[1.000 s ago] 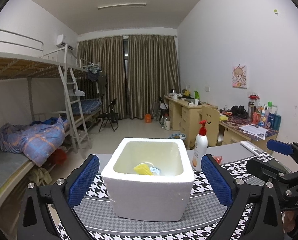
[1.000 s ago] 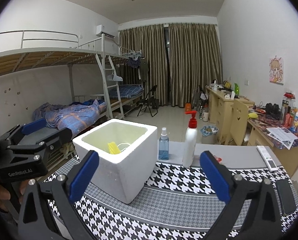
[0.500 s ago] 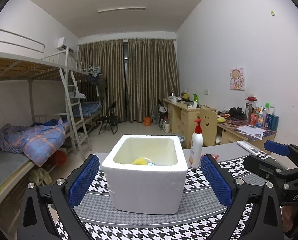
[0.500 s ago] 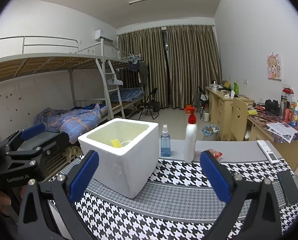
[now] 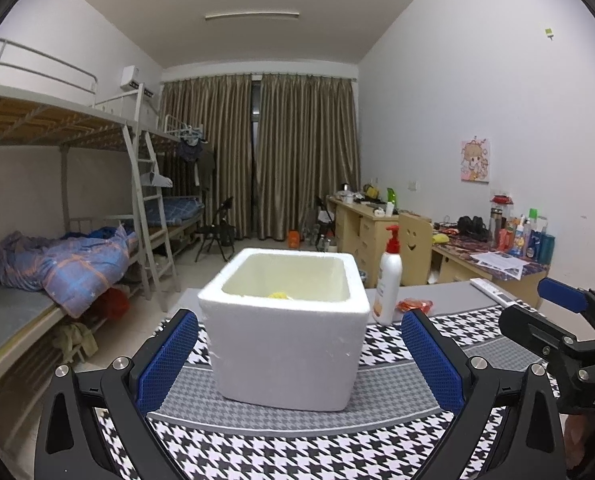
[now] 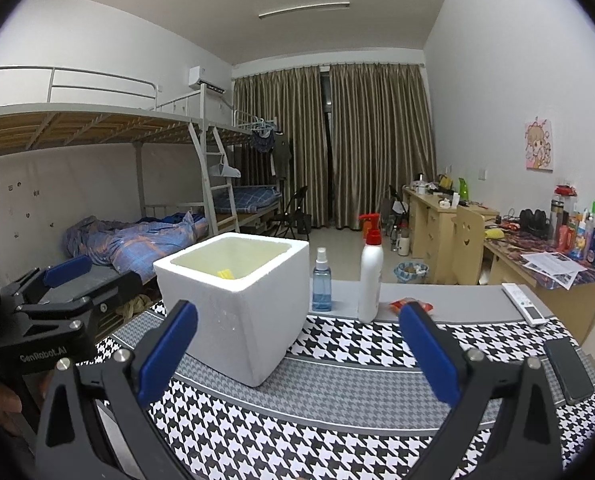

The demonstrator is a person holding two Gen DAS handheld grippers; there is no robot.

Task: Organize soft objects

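The surface (image 6: pixel 449 300) is grey, mostly covered by a black-and-white houndstooth cloth (image 6: pixel 337 432) with grey bands curving across it. A white foam box (image 6: pixel 237 304) stands on the cloth at centre left of the right wrist frame. Behind it, on the bare grey strip, stand a small blue spray bottle (image 6: pixel 321 286) and a white pump bottle (image 6: pixel 370 278) with a red top, with an orange-red packet (image 6: pixel 411 305) just to their right. At the right edge lie a white remote control (image 6: pixel 523 305) and a dark phone (image 6: pixel 568 368).
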